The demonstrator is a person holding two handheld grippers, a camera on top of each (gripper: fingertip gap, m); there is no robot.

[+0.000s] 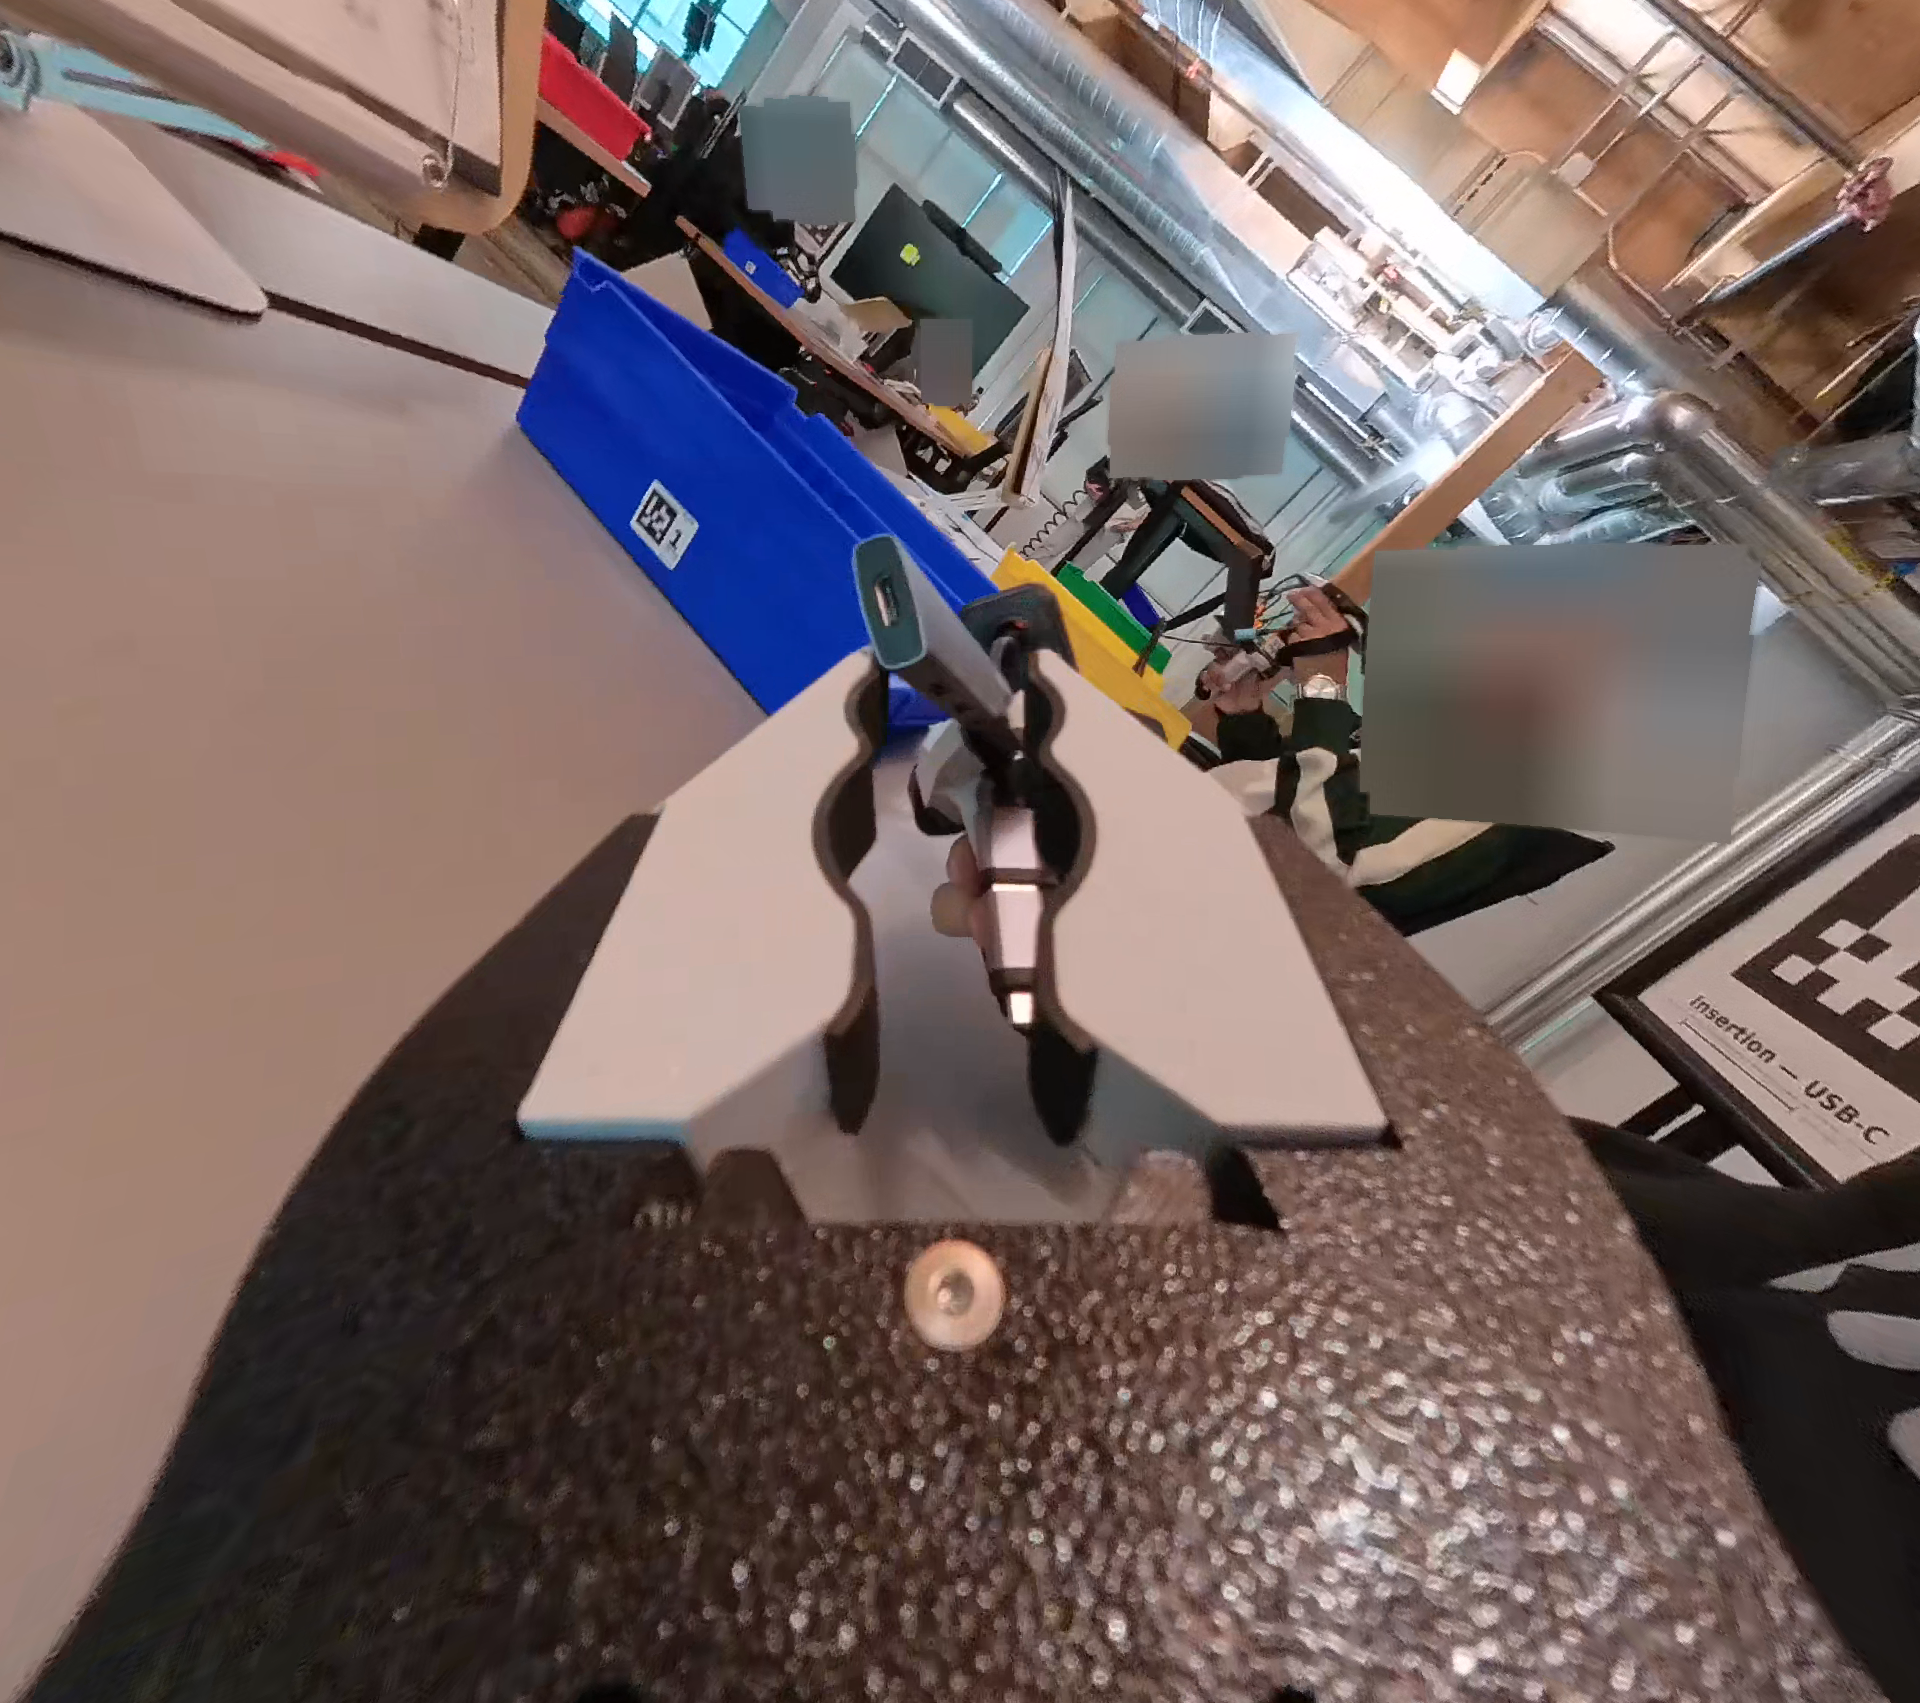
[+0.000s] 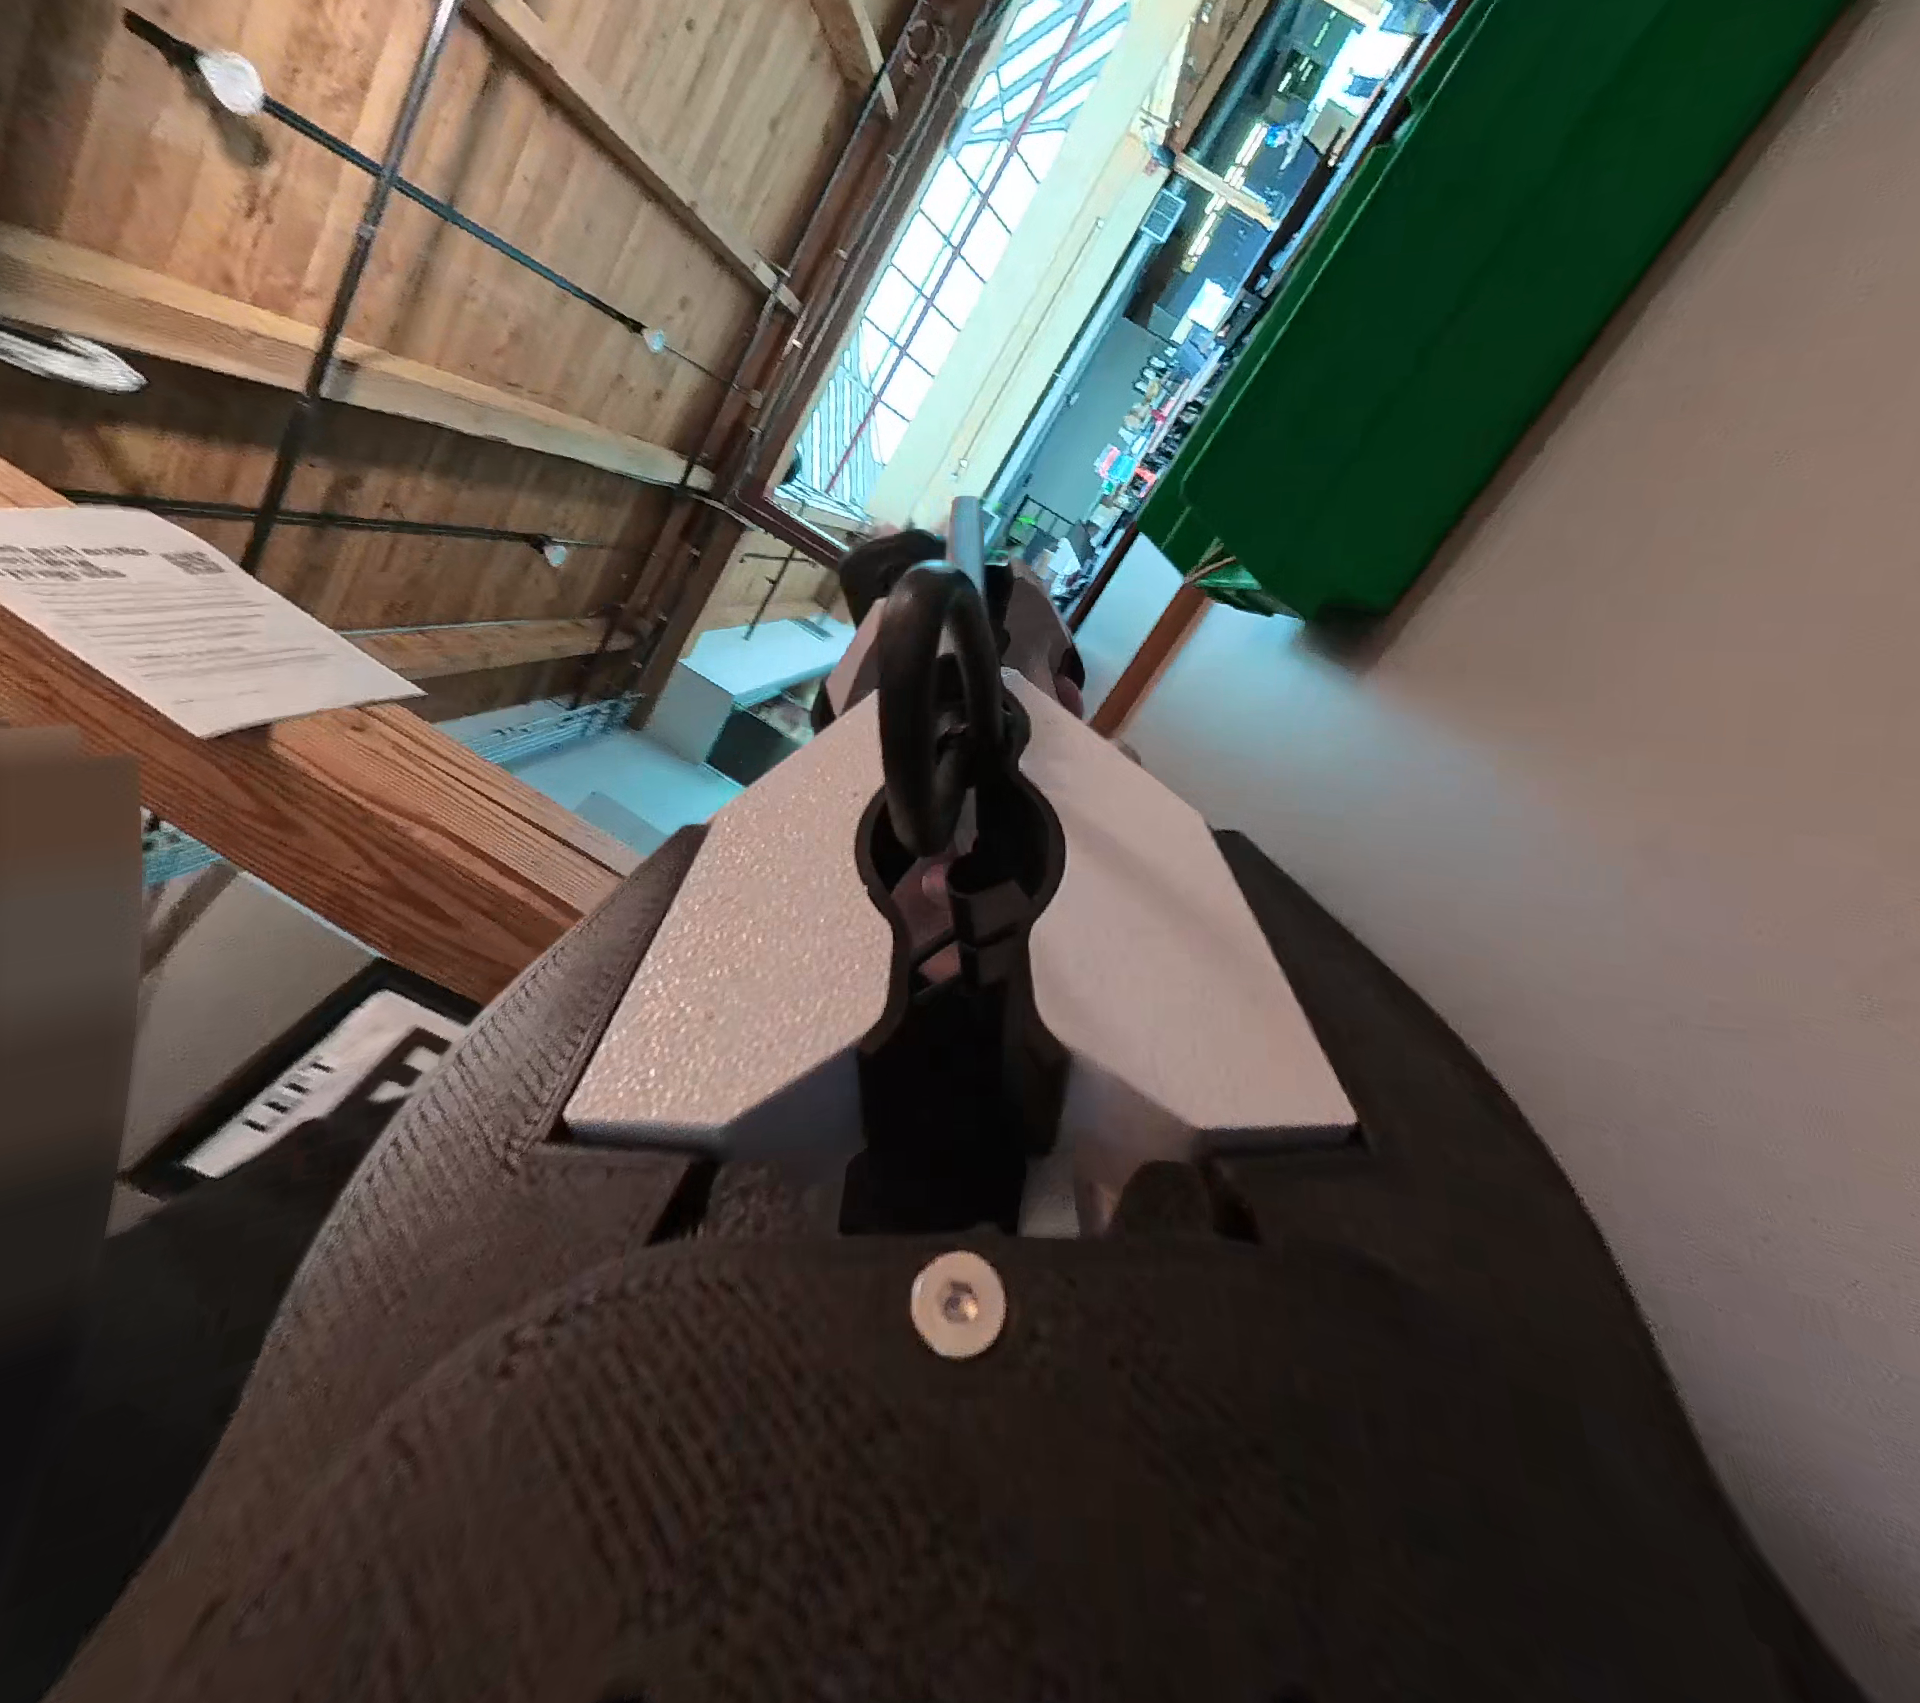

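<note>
Tabletop [image 1: 260, 718] pale, filling 9 o'clock side of left view. Blue bin [image 1: 727, 490] on it, 11 o'clock from left tool [image 1: 951, 708]. Green bin [image 2: 1507, 251] at 1 o'clock in right view. Left tool clamped on grey adapter [image 1: 935, 666]; its silver plug [image 1: 1013, 926] between fingers. Right tool [image 2: 961, 739] pinching black cable loop [image 2: 920, 697].

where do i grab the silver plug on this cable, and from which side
Grip the plug by its silver shell's flat faces, closing from both sides behind the narrow tip: the shell is broad and flat, the tip thin.
</note>
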